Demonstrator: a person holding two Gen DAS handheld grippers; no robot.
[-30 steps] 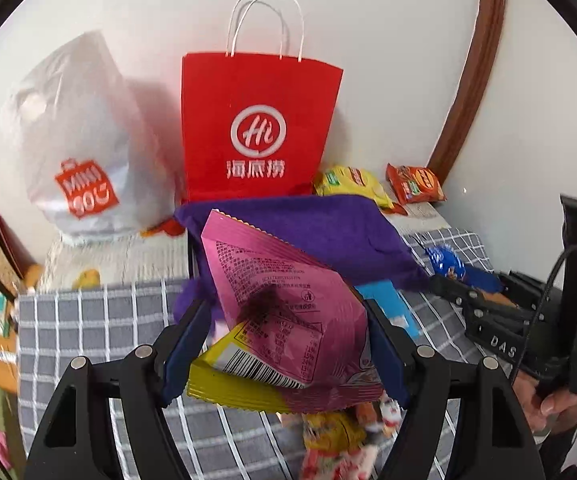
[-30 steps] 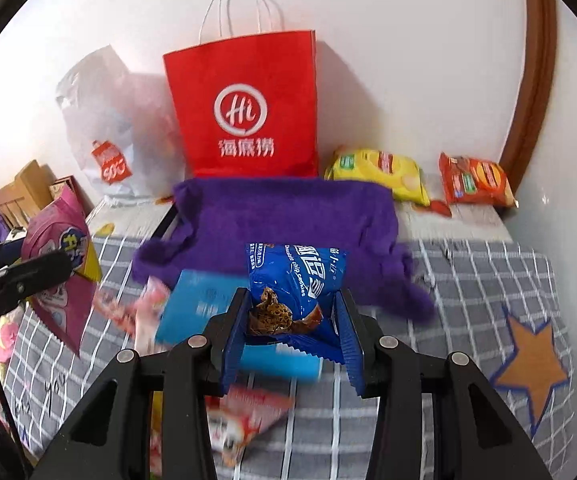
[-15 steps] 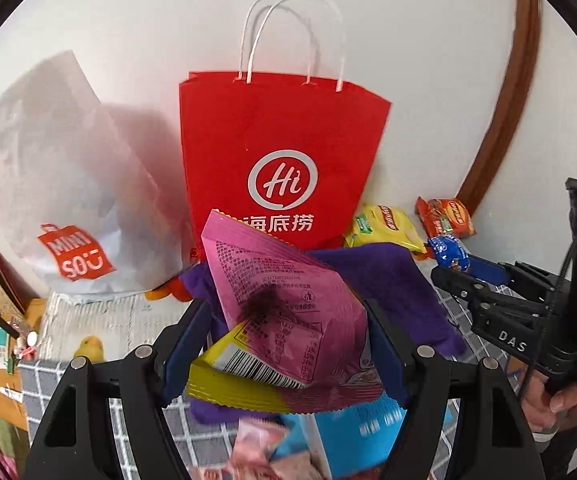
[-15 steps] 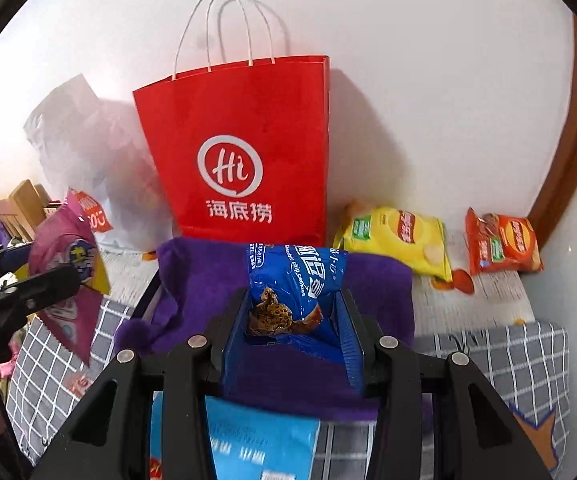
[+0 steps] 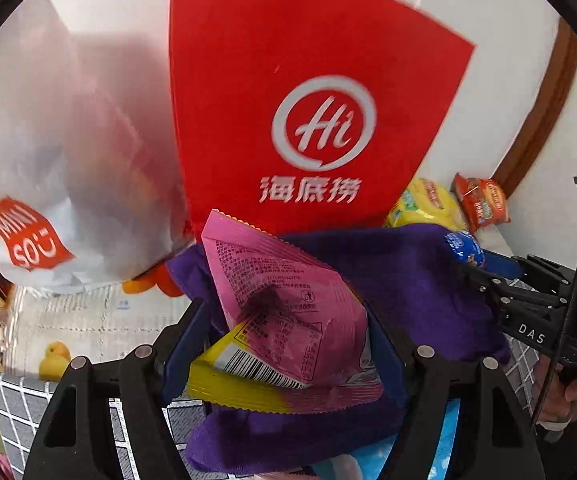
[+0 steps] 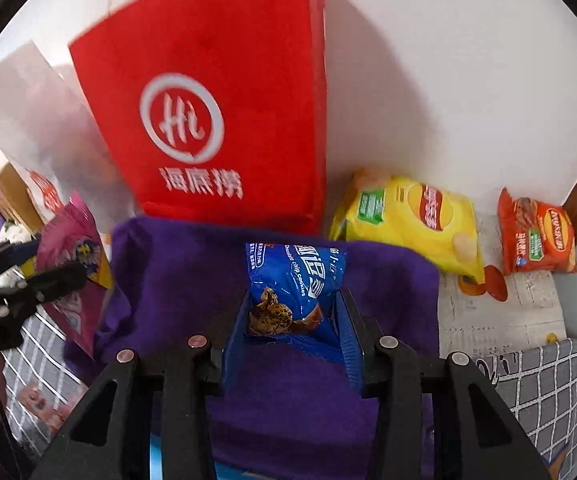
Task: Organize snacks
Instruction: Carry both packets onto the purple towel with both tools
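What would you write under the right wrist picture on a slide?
Right hand-held gripper clamps a blue cookie packet over a purple cloth, facing a red paper bag.

Both tongs tilt downward, left tongs [image 5: 284, 344] clamped wide, right tongs [image 6: 294, 332] clamped narrow.

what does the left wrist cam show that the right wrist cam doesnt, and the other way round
Only the left wrist view: the barcode and printed back of the pink snack bag clamped in the left gripper, and a yellow duck print on the mat.

Only the right wrist view: the front of the blue cookie packet gripped by the right gripper.

Both: the red paper bag, white plastic bag, purple cloth, yellow chip bag, orange snack packet, and each other's gripper at the frame edge.
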